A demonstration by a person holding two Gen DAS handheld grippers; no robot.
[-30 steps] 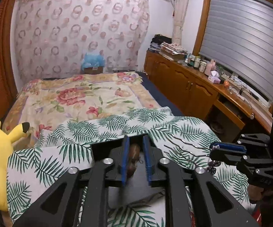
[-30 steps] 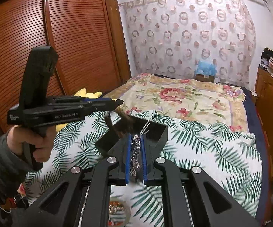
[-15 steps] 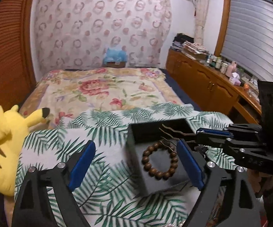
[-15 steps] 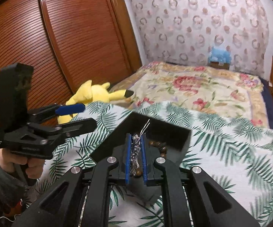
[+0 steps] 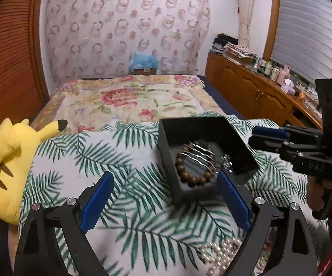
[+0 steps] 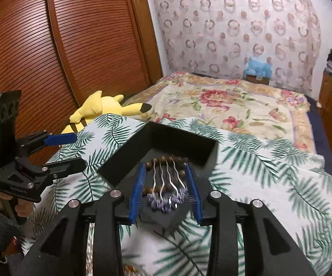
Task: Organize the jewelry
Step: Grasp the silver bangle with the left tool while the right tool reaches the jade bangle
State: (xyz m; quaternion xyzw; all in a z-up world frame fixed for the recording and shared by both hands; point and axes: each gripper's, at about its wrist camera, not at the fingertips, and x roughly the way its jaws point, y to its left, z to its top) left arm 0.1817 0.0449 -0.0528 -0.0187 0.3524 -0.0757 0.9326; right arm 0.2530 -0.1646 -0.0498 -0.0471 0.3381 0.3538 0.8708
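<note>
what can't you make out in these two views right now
- Pearl necklace, left wrist view: cut off by the bottom edge and the left gripper's frame.
- Hair comb's jewelled end, right wrist view: blurred, detail unreadable.
- Wooden bead bracelet: partly hidden under the comb.

One black box [image 5: 207, 128], one wooden bead bracelet [image 5: 194, 179], one silver hair comb [image 6: 166, 184], one pearl strand [image 5: 221, 253], one yellow Pikachu plush [image 5: 9, 161], two tongs.

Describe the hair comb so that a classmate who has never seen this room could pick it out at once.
Find the palm-leaf cloth on the bed, then the open black box on it. Inside, across a wooden bead bracelet, lies the hair comb: the only piece with wavy silver prongs and a sparkly purple edge.
</note>
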